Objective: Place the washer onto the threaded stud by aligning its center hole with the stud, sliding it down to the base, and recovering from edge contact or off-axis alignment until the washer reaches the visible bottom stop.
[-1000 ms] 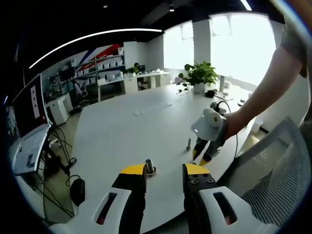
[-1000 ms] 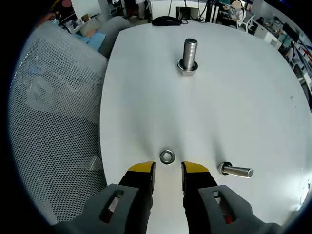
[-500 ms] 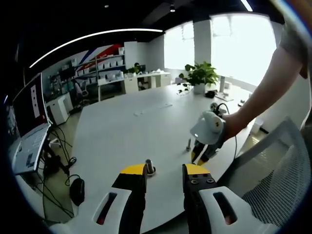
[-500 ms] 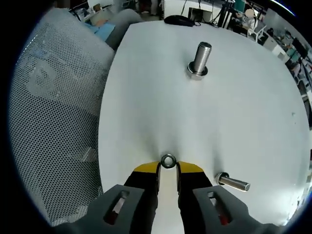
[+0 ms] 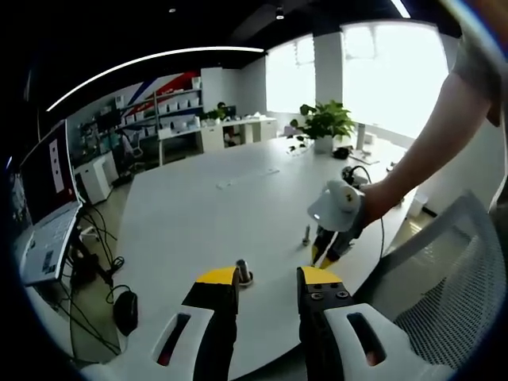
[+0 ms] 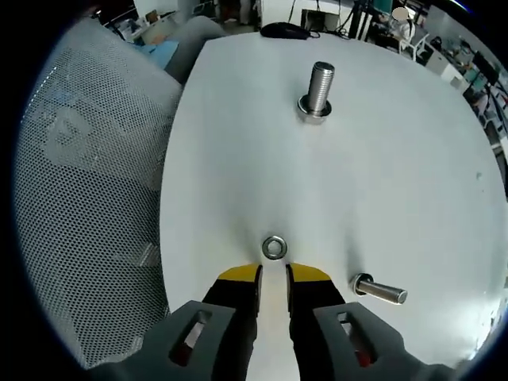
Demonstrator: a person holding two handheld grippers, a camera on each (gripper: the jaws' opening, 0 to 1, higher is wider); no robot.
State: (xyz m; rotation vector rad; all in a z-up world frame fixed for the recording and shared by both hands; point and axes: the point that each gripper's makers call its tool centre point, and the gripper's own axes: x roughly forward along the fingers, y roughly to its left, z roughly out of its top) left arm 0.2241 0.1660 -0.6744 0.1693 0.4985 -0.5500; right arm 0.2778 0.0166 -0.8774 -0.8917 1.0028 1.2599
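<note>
The washer (image 6: 274,247), a small steel ring, lies flat on the white table (image 6: 238,159) just ahead of my right gripper (image 6: 273,274). That gripper's yellow-tipped jaws stand a narrow gap apart with nothing between them. The threaded stud (image 6: 317,89) stands upright on its hex base farther up the table. In the left gripper view the stud (image 5: 243,272) stands just beyond my left gripper (image 5: 268,276), whose jaws are wide apart and empty. The right gripper (image 5: 324,254), held in a hand, points down at the table to the right.
A second bolt (image 6: 379,291) lies on its side right of the washer and stands small beside the right gripper (image 5: 306,235). A grey mesh chair (image 6: 87,182) borders the table edge on the left. A dark mouse (image 6: 282,30) sits at the far end.
The right jaws have narrowed since a second ago. Half a second ago the washer sat between their tips; now it lies just ahead of them. The left gripper has stayed still.
</note>
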